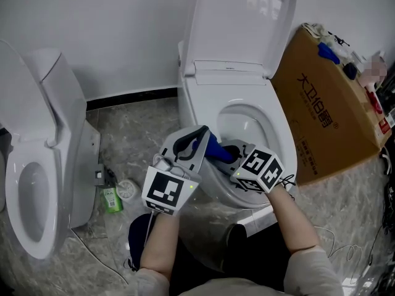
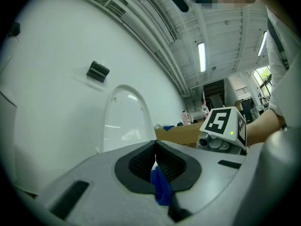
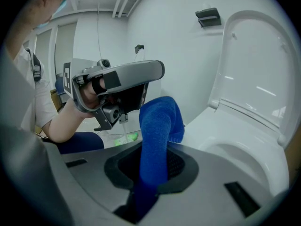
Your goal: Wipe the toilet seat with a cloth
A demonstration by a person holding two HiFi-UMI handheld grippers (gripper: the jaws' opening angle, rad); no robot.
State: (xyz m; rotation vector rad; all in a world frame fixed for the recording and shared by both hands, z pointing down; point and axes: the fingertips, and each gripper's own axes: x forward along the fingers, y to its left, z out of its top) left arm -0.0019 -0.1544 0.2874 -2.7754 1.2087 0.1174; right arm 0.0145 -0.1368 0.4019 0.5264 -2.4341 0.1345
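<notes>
Cloth [image 1: 217, 150], blue, is stretched over the front of the toilet seat [image 1: 279, 142]. The left hand-held gripper [image 2: 155, 163] pinches one end and the right hand-held gripper [image 3: 153, 171] clamps the other. Wiping looks barely begun; next it likely needs pressing onto the rim.

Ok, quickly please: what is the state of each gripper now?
Left gripper: closed, holding an end of the blue cloth.
Right gripper: closed, holding the same blue cloth.
</notes>
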